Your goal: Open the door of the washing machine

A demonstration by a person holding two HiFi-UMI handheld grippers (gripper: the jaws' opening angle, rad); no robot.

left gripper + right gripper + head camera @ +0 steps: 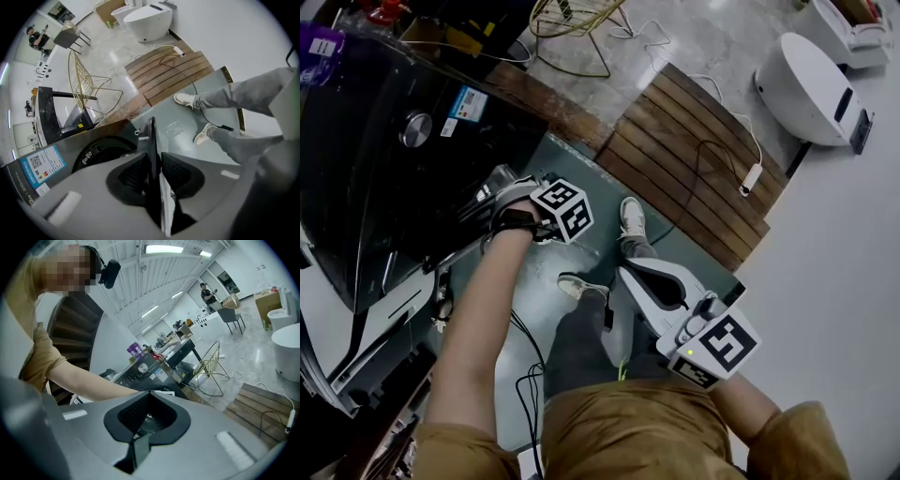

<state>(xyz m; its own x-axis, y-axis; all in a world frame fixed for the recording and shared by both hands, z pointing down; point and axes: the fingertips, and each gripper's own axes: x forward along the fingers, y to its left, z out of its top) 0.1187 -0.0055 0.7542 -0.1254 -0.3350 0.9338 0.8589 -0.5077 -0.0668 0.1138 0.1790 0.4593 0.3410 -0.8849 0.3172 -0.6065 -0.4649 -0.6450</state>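
The left gripper has its jaws clenched on the thin dark edge of the door. Only the left gripper view shows this grip, edge-on; in the head view the left hand covers it. The door stands away from the front of the washing machine, whose round dark opening shows just left of it. The right gripper has its jaws closed together on nothing. The head view shows it above the person's legs.
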